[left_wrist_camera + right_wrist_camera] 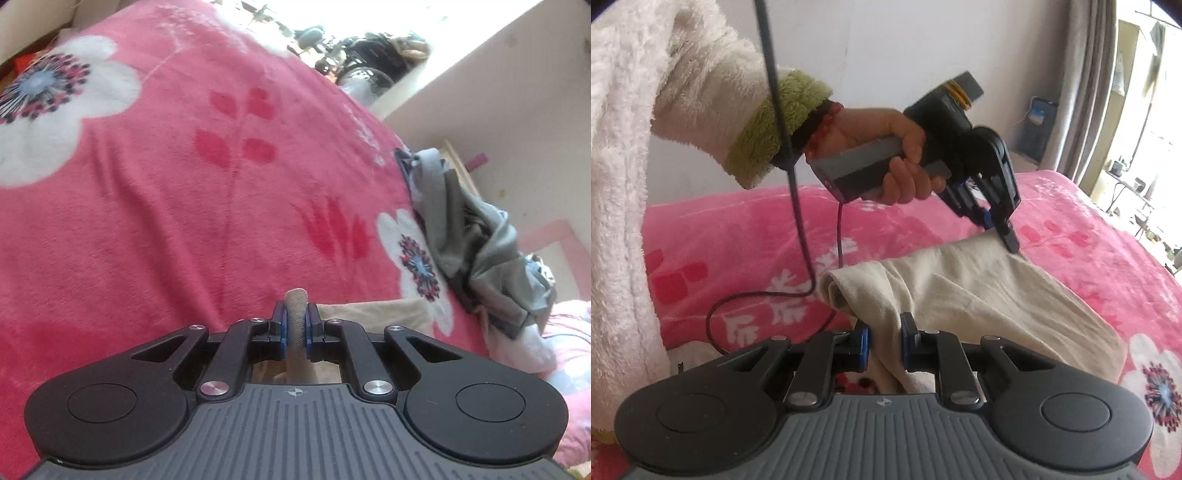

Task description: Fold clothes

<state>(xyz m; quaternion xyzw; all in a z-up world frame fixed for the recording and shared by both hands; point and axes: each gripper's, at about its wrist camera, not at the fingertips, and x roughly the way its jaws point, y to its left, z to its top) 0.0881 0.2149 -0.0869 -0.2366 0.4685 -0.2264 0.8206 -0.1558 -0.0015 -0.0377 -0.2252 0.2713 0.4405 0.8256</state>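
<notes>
A cream garment (979, 291) is stretched over the pink flowered blanket (738, 236). My right gripper (884, 341) is shut on a bunched edge of it near the camera. My left gripper (1006, 230), held by a person's hand (886, 147), pinches the far corner of the same cloth and lifts it. In the left wrist view, the left gripper (295, 325) is shut on a folded strip of the cream garment (296, 314), and more of that cloth lies to the right below the fingers.
A heap of grey and blue clothes (480, 236) lies at the right edge of the blanket (184, 184). A black cable (798, 206) hangs and loops over the bed. A fluffy white sleeve (646, 147) fills the left.
</notes>
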